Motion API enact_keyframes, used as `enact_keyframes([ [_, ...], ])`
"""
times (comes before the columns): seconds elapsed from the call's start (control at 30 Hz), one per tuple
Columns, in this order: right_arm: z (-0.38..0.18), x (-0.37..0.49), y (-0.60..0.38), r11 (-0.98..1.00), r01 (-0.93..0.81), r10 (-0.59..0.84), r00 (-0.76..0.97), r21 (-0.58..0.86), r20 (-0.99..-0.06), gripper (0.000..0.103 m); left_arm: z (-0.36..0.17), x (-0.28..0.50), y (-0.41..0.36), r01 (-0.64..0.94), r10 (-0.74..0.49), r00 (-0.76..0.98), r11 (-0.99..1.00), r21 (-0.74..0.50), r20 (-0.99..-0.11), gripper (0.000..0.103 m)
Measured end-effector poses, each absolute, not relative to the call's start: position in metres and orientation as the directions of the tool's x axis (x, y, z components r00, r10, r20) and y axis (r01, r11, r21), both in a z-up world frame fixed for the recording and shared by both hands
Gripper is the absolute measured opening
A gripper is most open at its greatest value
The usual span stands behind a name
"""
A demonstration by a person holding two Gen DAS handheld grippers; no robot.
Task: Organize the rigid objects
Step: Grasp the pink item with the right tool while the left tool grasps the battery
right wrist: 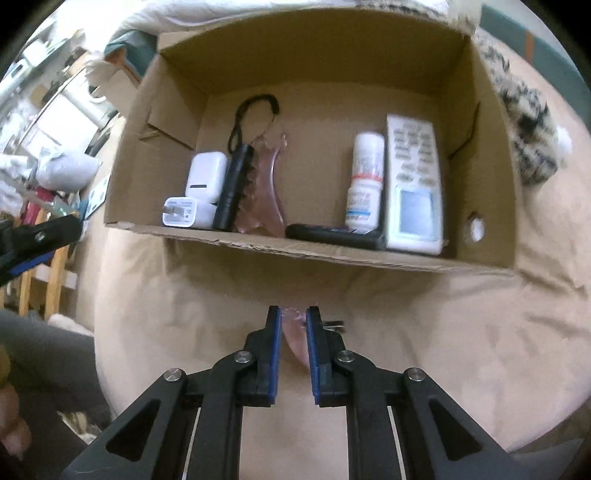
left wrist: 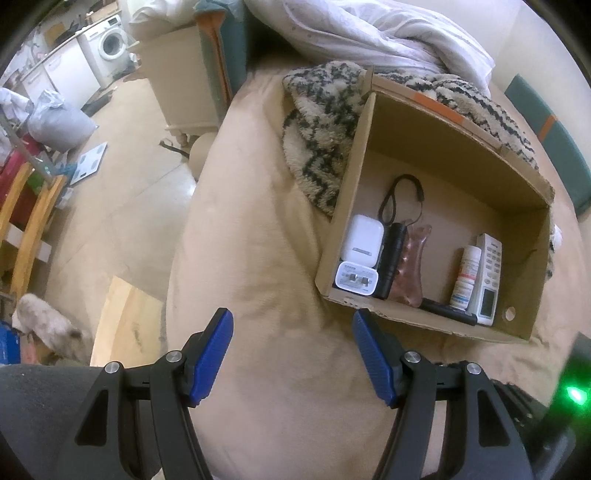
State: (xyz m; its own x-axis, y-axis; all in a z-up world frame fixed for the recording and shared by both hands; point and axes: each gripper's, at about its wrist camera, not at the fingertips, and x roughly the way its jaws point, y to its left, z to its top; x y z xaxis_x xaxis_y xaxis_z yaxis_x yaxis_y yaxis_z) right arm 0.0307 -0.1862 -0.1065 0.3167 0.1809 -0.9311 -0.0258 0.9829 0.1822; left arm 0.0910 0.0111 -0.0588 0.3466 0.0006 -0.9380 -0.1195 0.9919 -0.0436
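Observation:
An open cardboard box (left wrist: 461, 147) (right wrist: 491, 147) lies on a beige cushion. Inside are a white earbud case (right wrist: 205, 175), a white charger plug (right wrist: 181, 216), a black flashlight with a strap (right wrist: 231, 184), a pink translucent comb-like tool (right wrist: 264, 188), a white bottle (right wrist: 364, 181), a white remote (right wrist: 413, 184) and a flat black item (right wrist: 334, 234). My right gripper (right wrist: 294, 321) is shut on a small pink translucent object (right wrist: 295, 341) above the cushion, in front of the box. My left gripper (left wrist: 291, 328) is open and empty, left of the box's near corner.
A patterned fuzzy blanket (left wrist: 317, 122) lies against the box's left and far sides, with a white duvet (left wrist: 369, 33) behind. Left of the cushion is floor with a cabinet (left wrist: 177, 77), a washing machine (left wrist: 110, 44), wooden furniture (left wrist: 33, 221) and clutter.

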Motion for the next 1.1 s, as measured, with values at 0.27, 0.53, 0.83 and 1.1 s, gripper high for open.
enact_keyframes([
  [0.27,-0.099,0.029,-0.218,0.958,-0.038,0.279,0.351,0.284,-0.894,0.001,-0.064,0.094,0.010,-0.132,0.053,0.352,0.991,0.006,-0.934,0.064],
  [0.53,-0.046,0.010,-0.230,0.923,-0.140,0.377,0.504,0.357,-0.777,0.001,-0.069,0.095,0.018,-0.154,0.075,0.345,0.988,0.022,-0.936,0.064],
  [0.83,-0.030,0.025,-0.249,0.920,-0.146,0.383,0.529,0.364,-0.757,0.002,-0.077,0.095,0.010,-0.133,0.095,0.330,0.990,0.054,-0.939,0.064],
  [1.1,-0.127,0.045,-0.211,0.964,-0.124,0.255,0.193,0.235,-0.947,0.033,-0.081,0.096,0.001,-0.107,0.093,0.327,0.992,0.060,-0.941,0.064],
])
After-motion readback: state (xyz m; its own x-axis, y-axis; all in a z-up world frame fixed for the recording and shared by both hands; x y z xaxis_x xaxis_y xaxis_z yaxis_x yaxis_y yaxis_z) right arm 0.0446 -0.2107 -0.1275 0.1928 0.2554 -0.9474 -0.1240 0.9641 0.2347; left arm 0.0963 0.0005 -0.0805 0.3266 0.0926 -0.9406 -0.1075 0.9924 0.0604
